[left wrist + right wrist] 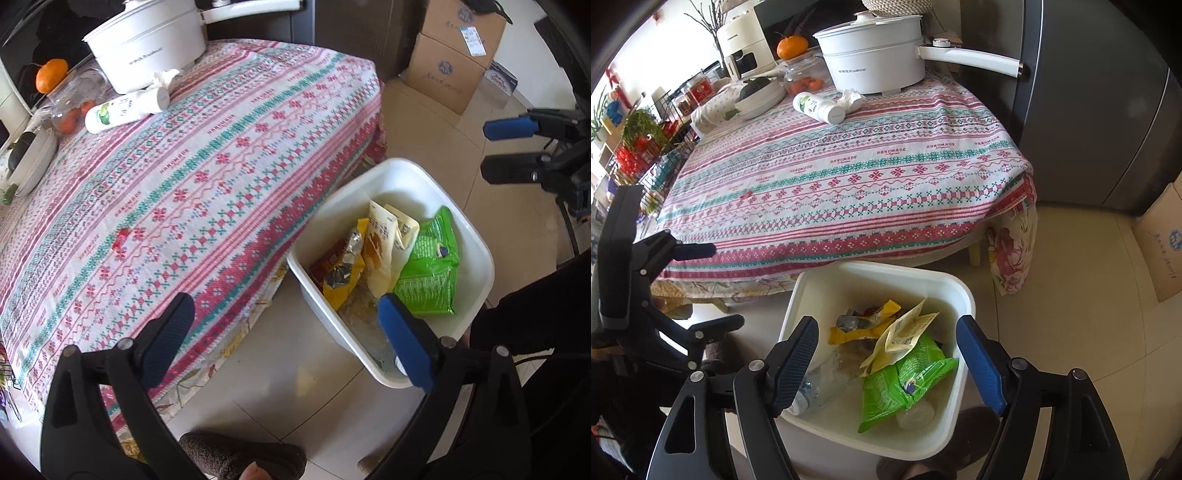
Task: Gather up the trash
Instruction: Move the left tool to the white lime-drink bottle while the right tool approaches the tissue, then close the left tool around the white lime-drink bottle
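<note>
A white bin (325,306) (871,267) stands on the floor by the table's corner. It holds a green packet (428,273) (897,387), a cream packet (384,236) (905,332), a yellow wrapper (857,332) and a clear bottle (827,380). My right gripper (886,325) (489,150) hangs open over the bin with nothing between its fingers. Beside the bin's near edge, my left gripper (284,306) (726,285) is also open and empty. On the tablecloth lie a white bottle with a green label (125,110) (818,107), a crumpled tissue (164,79) (851,99) and a small red scrap (121,238) (746,195).
A white electric pot (871,62) with a long handle, an orange (792,46), a glass jar and a plate stand at the table's far side. A dark fridge (1089,110) and cardboard boxes (450,55) lie beyond the table. A wire rack (657,155) stands at its left.
</note>
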Demonstrator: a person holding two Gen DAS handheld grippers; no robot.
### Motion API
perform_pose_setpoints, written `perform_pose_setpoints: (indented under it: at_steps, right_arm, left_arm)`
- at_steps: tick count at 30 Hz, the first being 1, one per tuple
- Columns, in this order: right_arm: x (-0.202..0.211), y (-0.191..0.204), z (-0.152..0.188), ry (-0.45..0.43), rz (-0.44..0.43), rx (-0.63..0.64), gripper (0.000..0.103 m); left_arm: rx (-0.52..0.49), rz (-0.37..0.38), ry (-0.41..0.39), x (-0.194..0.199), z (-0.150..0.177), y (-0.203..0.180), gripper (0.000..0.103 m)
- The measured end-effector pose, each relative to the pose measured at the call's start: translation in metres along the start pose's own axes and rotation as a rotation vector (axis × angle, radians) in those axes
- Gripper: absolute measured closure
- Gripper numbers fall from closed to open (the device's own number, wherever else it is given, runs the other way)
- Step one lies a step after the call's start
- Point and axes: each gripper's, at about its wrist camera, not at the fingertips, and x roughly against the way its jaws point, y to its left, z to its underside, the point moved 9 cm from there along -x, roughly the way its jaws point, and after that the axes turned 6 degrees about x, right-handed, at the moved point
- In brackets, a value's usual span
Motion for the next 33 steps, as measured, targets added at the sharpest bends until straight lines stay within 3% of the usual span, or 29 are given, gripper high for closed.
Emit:
perform_pose_setpoints:
  at_steps: [8, 15, 19, 24, 28, 33]
  right_arm:
    - [-0.001, -0.003, -0.02, -0.022, 0.03, -0.011, 0.021]
    - [0.005, 0.002, -0.061, -0.089, 0.073, -0.006, 0.013]
    - [0.002, 0.005, -0.087, -0.116, 0.078, -0.014, 0.0]
    - [-0.016, 0.001, -0.124, -0.113, 0.107, 0.008, 0.0]
    - [-0.028, -0.005, -0.144, -0.122, 0.128, 0.016, 0.0]
    - [-0.049, -0.007, -0.153, -0.096, 0.112, 0.062, 0.0]
  left_arm:
    - [0.165, -0.019, -0.099, 0.016, -0.028, 0.046, 0.001]
    - [0.39, -0.125, -0.194, 0.023, -0.066, 0.117, 0.001]
    - [0.518, -0.131, -0.195, 0.014, -0.09, 0.146, 0.001]
    - [0.576, -0.209, -0.166, -0.004, -0.134, 0.176, 0.001]
    - [0.754, -0.173, -0.178, -0.026, -0.165, 0.209, 0.001]
    - [0.818, -0.168, -0.192, -0.06, -0.201, 0.229, 0.007]
